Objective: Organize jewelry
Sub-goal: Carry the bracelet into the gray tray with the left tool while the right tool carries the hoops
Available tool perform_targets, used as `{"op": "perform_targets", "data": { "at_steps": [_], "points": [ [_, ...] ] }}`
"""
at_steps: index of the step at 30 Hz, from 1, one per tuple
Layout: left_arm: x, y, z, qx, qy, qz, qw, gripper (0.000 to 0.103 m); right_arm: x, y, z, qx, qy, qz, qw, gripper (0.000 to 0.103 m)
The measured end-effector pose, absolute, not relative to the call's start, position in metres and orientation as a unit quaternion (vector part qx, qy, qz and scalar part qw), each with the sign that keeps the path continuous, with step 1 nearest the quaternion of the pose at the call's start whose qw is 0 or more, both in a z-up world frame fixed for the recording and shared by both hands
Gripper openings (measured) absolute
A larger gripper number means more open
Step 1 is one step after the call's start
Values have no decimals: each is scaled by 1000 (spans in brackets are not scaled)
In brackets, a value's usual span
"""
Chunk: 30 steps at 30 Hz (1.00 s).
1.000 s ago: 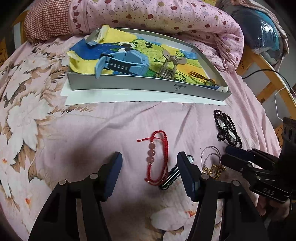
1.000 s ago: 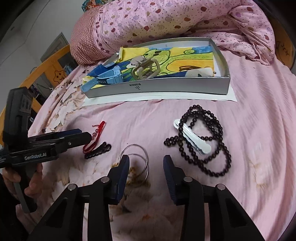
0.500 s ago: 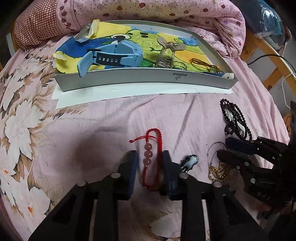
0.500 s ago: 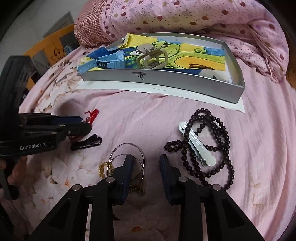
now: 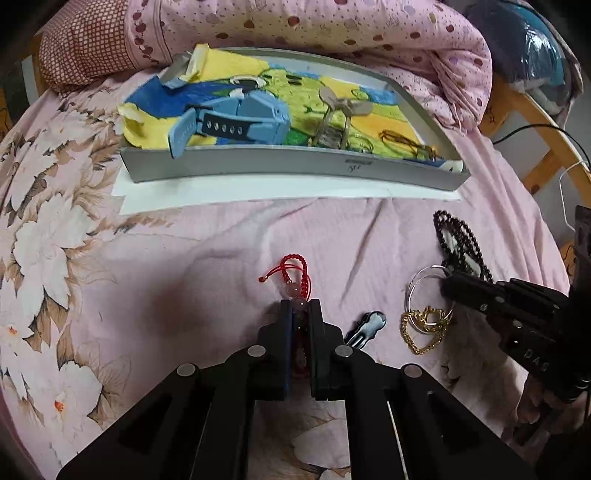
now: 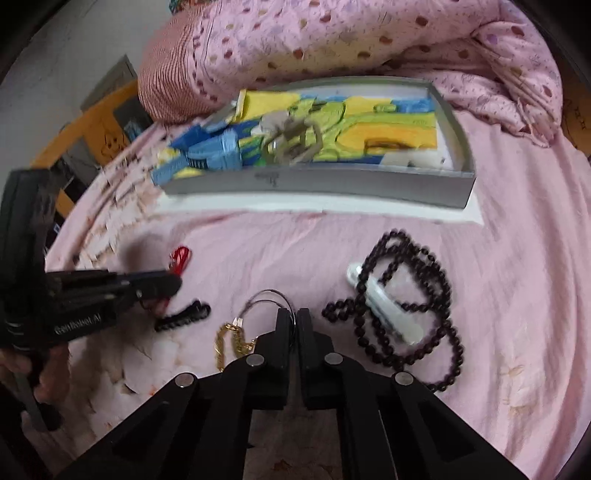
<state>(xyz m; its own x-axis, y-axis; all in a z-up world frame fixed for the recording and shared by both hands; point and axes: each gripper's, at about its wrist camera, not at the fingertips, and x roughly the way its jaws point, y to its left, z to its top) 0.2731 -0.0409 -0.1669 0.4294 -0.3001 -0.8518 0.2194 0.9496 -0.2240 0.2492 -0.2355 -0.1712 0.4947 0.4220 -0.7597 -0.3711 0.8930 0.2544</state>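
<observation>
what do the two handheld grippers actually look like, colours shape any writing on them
Both are matte black. The left gripper and right gripper each have two flat rectangular fingers with dark blue inner pads, carried on angular black linkages with round silver pivot pins. Seen side on, the left body carries white lettering that seems to read GenRobot.AI; the right's shows only partial embossed letters. A bare hand grips the left handle. No cables visible.

a home bedroom: floral pink bedsheet (image 5: 92, 258), dotted quilt (image 5: 332, 33), wooden bed rail (image 5: 532, 110)
</observation>
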Motion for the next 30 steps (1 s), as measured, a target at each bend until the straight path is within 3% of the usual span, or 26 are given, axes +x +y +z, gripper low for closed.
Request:
{"op": "perform_targets", "data": {
  "at_steps": [13,30],
  "points": [
    [269,-50,-140,-52,479,-167,860,5,227,-231,-112,-28,348,230,908,3],
    [289,-52,-94,-68,442,-173,877,5,227,-242,-54,16,282,250,926,3]
  ]
}}
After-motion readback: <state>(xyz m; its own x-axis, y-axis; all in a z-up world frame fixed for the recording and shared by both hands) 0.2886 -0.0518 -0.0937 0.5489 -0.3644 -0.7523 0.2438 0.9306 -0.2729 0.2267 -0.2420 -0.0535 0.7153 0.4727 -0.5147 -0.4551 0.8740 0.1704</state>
